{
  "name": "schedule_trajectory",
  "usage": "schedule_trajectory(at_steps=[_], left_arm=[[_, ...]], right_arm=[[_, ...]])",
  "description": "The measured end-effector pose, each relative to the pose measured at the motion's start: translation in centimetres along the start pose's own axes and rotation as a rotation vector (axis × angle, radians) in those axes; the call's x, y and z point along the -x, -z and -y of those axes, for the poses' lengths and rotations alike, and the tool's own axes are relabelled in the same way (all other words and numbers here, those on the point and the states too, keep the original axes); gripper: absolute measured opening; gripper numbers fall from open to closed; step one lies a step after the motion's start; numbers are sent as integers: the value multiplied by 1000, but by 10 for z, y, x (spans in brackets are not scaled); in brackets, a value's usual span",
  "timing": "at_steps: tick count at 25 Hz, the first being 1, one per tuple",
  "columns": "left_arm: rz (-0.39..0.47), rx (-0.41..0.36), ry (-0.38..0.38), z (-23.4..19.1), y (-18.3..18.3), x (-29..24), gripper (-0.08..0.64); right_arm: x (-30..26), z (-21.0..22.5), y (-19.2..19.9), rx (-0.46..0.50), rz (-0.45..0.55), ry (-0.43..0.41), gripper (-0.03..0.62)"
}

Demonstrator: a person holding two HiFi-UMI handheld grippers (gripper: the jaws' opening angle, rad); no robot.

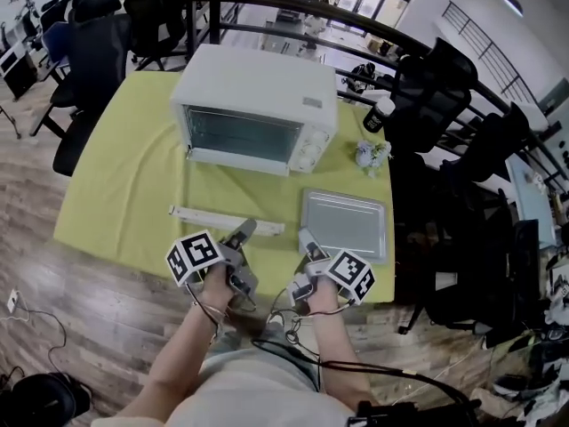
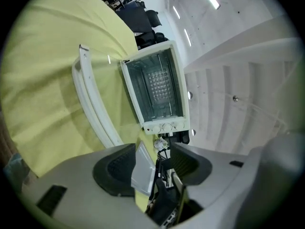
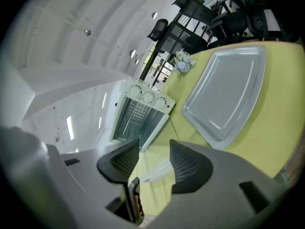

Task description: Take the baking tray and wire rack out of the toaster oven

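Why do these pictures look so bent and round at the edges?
Head view: wide lens, mild bending, boxy white toaster oven sharp; left gripper view: strong fisheye, black corners; right gripper view: same, flat grey metal baking tray looks bowed.

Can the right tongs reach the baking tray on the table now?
Probably yes: the baking tray lies uncovered just ahead of the open, empty right tongs, with nothing between them.
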State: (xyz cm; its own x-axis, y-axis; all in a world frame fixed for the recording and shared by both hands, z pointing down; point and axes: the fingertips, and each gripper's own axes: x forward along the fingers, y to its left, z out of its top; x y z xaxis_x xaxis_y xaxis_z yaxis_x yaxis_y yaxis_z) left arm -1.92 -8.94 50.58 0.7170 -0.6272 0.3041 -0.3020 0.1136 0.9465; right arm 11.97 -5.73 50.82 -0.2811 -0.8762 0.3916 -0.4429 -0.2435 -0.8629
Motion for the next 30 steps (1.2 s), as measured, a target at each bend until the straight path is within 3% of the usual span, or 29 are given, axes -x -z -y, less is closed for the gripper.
schedule_trajectory(at_steps=[16,30], left_arm=[[73,-17,31,-7,-101,60,202],[46,-118,51,9,-151,22,202]], right_arm=[[-53,-74,53,45,1,-59,192],[-104,-99,45,25,64,-89,189]])
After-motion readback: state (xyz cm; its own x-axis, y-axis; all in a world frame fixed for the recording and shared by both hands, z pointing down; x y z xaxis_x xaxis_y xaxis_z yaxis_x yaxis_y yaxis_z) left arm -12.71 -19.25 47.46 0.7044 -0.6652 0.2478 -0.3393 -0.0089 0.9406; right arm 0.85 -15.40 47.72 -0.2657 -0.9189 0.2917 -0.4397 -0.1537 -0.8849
